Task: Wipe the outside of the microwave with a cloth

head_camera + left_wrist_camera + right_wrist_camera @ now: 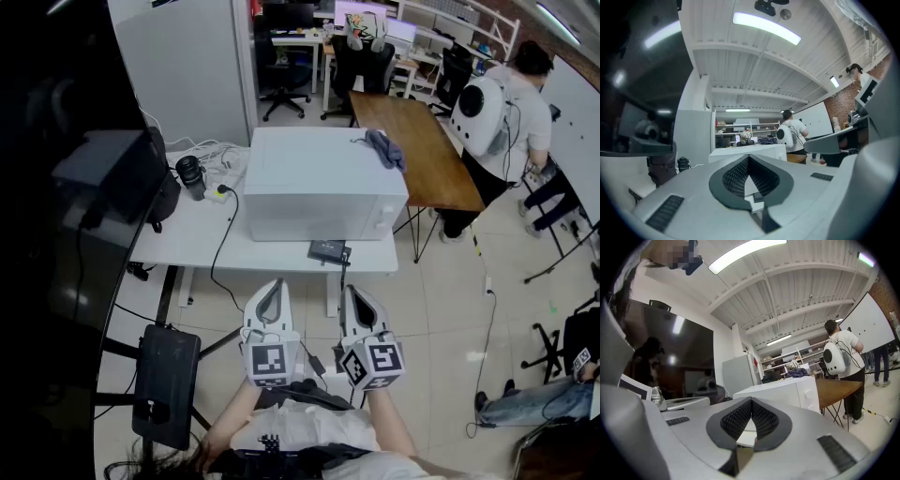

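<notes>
White microwave (pixel 323 183) sits on a white surface (pixel 187 239), its door facing the person, with a blue-grey cloth (pixel 386 148) lying crumpled on top of it at the far right corner. Both claws are held level and side by side in front of the person, over the tiled floor and well short of the surface's near edge. The left claw (pixel 274 284) has its jaws together with nothing between them, and the right claw (pixel 350 291) is likewise closed and empty. A small black box (pixel 328 251) lies at the surface's front edge just below the microwave, and cables (pixel 214 155) trail across the surface to the microwave's left. A brown wooden table (pixel 427 159) stands behind on the right, where a person wearing a white backpack (pixel 480 112) stands.
</notes>
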